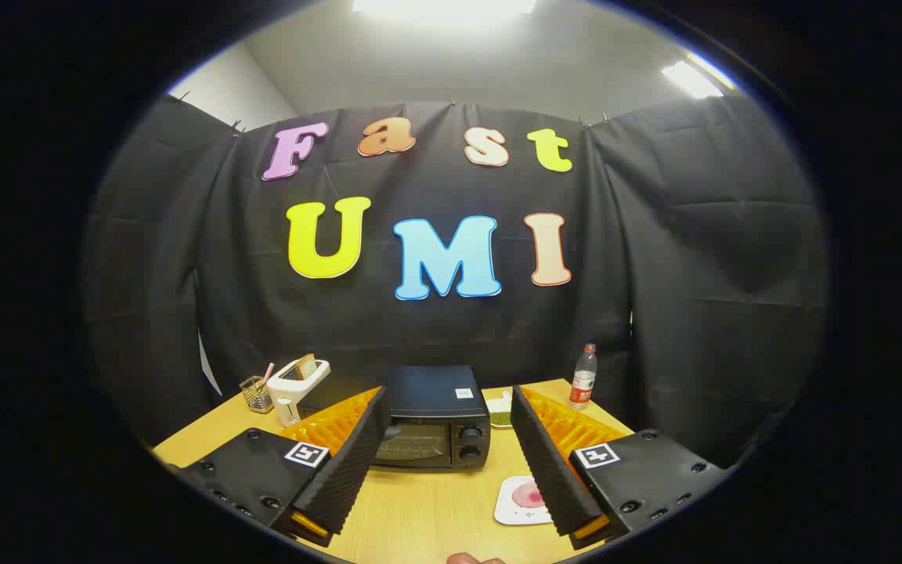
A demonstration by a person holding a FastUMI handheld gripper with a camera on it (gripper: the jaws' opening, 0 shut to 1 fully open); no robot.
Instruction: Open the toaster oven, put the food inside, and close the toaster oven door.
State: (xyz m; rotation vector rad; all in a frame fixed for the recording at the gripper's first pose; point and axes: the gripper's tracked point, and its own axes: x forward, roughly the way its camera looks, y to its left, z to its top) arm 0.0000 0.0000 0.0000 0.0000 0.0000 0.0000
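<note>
Black boxy toaster oven (437,419) (door closed) on wood-grain table (420,509), gripper (449,407) spread wide, empty, ribbed pads.

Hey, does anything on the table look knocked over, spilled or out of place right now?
Nothing stands out. The toaster oven sits upright with its door shut, the water bottle stands upright beyond it, and the small plate of food lies flat on the table. The claw is open, holding nothing.

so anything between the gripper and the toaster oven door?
Nothing visible. The open gripper faces the black toaster oven, door shut, just ahead between its fingers, with bare wooden table between. The white plate with pink food lies by one finger, off the path.
</note>
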